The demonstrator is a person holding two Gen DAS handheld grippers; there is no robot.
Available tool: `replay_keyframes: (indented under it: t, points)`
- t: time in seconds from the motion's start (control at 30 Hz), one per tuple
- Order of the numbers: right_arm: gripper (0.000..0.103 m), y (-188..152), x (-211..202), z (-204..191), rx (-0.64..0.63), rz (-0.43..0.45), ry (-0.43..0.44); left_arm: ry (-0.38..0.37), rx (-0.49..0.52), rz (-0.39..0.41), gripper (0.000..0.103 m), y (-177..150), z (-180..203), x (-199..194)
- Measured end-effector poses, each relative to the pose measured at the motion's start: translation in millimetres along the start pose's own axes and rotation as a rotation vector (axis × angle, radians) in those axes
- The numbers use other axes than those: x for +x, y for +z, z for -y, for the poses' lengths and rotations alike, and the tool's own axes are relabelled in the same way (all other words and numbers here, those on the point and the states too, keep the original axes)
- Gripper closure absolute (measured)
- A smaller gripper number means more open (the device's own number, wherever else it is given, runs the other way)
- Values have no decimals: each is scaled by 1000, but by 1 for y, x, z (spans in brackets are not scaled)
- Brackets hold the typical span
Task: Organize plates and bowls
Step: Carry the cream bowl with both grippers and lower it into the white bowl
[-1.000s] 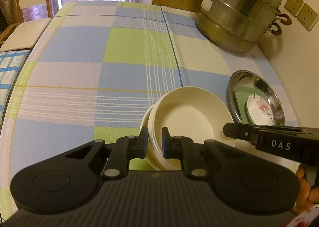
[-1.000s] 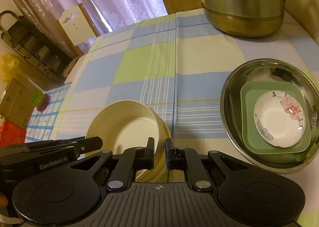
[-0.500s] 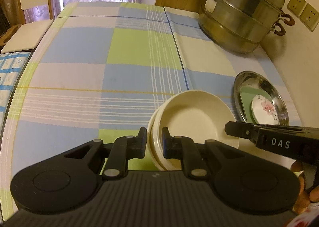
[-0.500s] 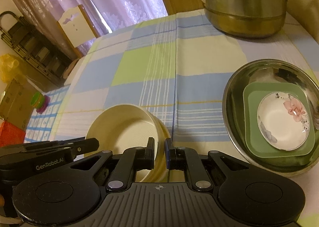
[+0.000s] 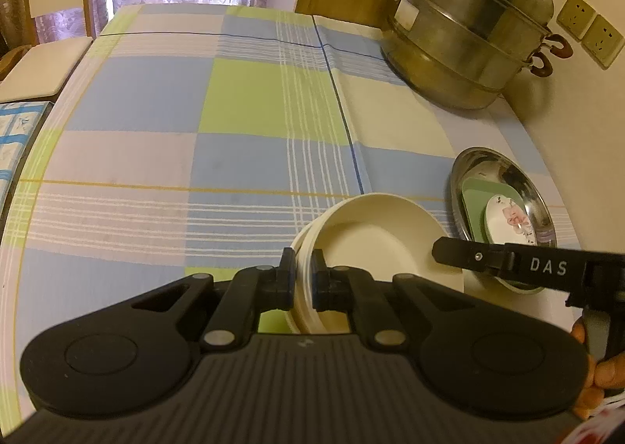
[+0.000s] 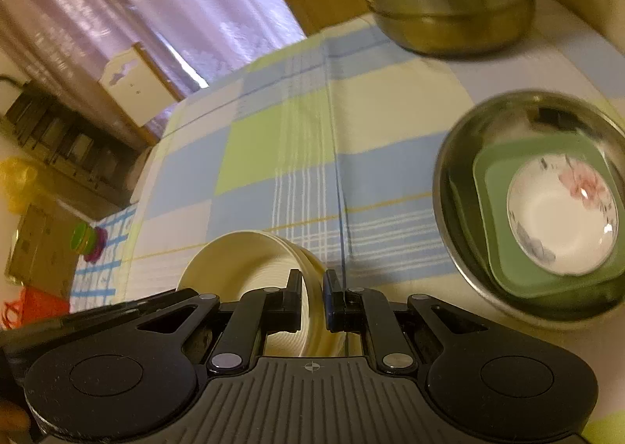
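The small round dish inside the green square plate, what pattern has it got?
White with a pink flower; clearest in the right wrist view.

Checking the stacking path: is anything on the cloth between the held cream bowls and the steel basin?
Nothing visible. Both the left gripper and the right gripper are shut on the rim of the cream bowls. Only bare tablecloth lies between them and the steel basin, which already holds a green plate and a floral dish.

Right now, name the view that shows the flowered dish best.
The right wrist view: the flowered dish lies nearly face-on in the green plate. The left wrist view shows it small, oblique, partly behind the right gripper.
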State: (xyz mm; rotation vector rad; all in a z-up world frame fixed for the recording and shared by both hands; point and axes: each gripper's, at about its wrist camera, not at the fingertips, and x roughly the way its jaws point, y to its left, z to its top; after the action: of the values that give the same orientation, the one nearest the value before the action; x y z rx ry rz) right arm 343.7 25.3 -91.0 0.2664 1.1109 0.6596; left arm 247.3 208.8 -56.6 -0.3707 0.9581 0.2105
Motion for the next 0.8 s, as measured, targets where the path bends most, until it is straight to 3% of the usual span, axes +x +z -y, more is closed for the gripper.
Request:
replay_keyframes:
  t: [0.2, 0.7, 0.8]
  points:
    - [92, 12, 0, 1, 96, -67, -21, 8, 3, -11, 97, 3, 1, 4]
    - [92, 0, 2, -11, -11, -25, -67, 21, 7, -1, 93, -3, 2, 4]
    - [85, -3, -3, -13, -37, -1, -72, 48, 28, 32, 88, -3, 5, -6]
